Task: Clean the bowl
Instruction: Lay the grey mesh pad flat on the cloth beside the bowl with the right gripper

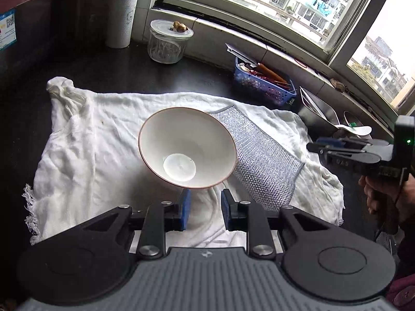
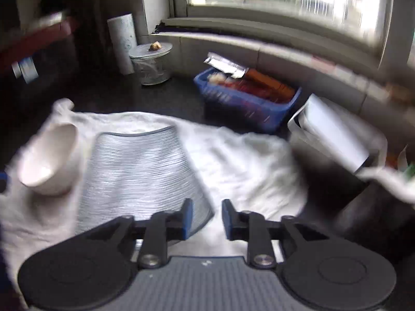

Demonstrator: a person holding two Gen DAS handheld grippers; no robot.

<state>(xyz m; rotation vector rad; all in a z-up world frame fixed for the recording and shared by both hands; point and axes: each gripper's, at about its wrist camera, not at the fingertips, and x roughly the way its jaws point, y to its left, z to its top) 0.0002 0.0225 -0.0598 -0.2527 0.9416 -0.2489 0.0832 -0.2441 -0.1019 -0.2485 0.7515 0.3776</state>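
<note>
A white bowl (image 1: 186, 146) with a thin brown rim stands on a white cloth (image 1: 85, 140), its mouth tilted toward me; it also shows at the left of the blurred right wrist view (image 2: 49, 160). A silver mesh scrubbing cloth (image 1: 262, 160) lies flat to the right of the bowl and shows in the right wrist view (image 2: 137, 173). My left gripper (image 1: 205, 210) is open and empty, just short of the bowl's near rim. My right gripper (image 2: 207, 217) is open and empty over the near edge of the mesh cloth; it shows from the side in the left wrist view (image 1: 321, 147).
On the dark counter behind stand a paper towel roll (image 1: 122, 13), a lidded glass jar (image 1: 167, 42) and a blue basket (image 1: 262, 83) of items. A metal container (image 2: 334, 134) stands to the right. A window ledge (image 1: 259, 39) runs along the back.
</note>
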